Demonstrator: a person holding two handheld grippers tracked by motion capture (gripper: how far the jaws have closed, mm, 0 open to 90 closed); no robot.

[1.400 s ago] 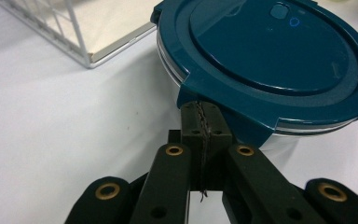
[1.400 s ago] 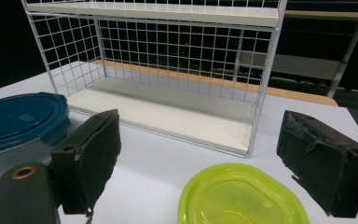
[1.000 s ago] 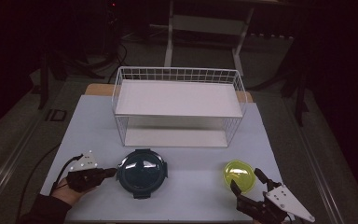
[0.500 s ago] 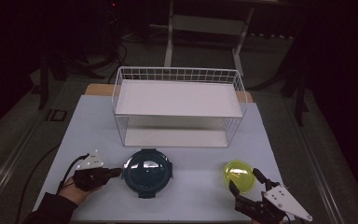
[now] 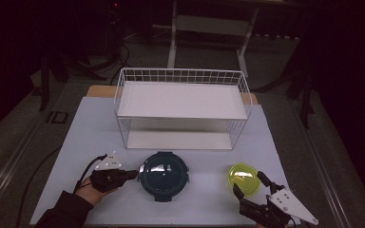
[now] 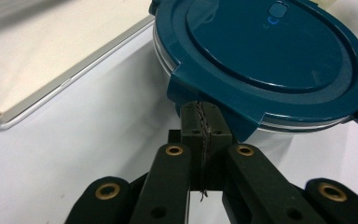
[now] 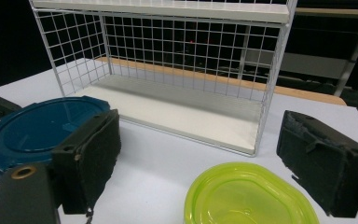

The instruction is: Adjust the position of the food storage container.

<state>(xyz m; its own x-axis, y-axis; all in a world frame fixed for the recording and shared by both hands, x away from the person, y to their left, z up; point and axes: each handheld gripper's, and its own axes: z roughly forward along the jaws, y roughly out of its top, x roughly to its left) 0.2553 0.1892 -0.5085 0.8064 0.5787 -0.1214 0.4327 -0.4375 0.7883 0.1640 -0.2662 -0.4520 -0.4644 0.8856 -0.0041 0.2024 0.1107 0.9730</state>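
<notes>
L gripper [image 6: 200,122] has jaws pressed together, tips right at the latch tab of the teal lidded container [image 5: 163,175], which sits on the table front-centre, just before the wire rack [image 5: 183,107]. R gripper [image 7: 200,158] has jaws wide apart, framing the yellow-green bowl [image 7: 247,198] w/o touching. Judging by this, nothing's shelved yet; both items left to place. No legible writing; just a small mark on the lid.

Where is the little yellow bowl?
In the high view, the yellow bowl sits at the table's front right, just ahead of the open right tool, right of the blue-lidded container.
</notes>
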